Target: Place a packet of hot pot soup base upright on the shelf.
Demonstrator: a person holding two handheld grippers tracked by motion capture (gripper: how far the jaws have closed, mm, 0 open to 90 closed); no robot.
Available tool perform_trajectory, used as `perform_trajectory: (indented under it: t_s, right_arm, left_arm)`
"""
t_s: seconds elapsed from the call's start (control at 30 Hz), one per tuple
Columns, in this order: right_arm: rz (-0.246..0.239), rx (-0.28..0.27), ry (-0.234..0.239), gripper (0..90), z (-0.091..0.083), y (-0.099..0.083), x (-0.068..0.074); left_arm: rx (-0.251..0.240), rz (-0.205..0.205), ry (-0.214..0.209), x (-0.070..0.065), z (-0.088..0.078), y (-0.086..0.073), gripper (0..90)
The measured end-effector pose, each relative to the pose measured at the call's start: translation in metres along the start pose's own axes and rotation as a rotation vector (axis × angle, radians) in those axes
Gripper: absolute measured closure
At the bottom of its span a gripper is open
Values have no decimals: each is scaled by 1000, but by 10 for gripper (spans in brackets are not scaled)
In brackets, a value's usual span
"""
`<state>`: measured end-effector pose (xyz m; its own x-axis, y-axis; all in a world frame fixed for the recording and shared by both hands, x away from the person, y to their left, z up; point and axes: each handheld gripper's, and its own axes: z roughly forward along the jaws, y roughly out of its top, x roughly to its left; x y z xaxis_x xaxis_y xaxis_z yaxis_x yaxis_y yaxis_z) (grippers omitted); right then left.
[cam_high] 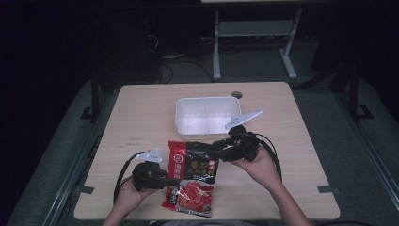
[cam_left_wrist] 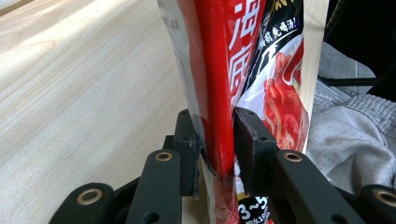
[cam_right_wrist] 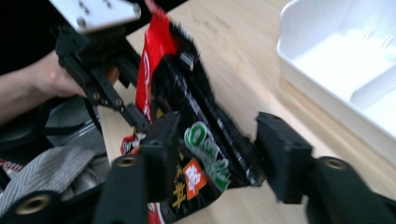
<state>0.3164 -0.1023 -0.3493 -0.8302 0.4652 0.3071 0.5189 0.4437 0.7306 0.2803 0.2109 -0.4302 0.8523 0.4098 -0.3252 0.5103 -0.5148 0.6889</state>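
A red and black food packet hangs over the table's front edge between both grippers. My left gripper is shut on its left edge; in the left gripper view the two jaws pinch the packet's red strip, with the gripper midway on it. My right gripper is at the packet's upper right corner. In the right gripper view its jaws stand apart around the crumpled packet, so this gripper is open. The left gripper shows beyond, clamped on the packet.
A white two-compartment tray stands at the middle back of the wooden table, just behind the right gripper, and it is empty. Grey clothing lies below the table's front edge.
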Motion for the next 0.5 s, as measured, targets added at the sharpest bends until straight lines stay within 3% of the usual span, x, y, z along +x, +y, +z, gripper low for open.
perform_trajectory:
  t_s: [0.2,0.5]
  right_arm:
    - [10,35,36,423,15,-11,-2]
    - [45,69,101,451,40,-19,-2]
  left_arm:
    - [1,7,5,-1,0,0,716]
    - [4,17,10,-3,-1,1,715]
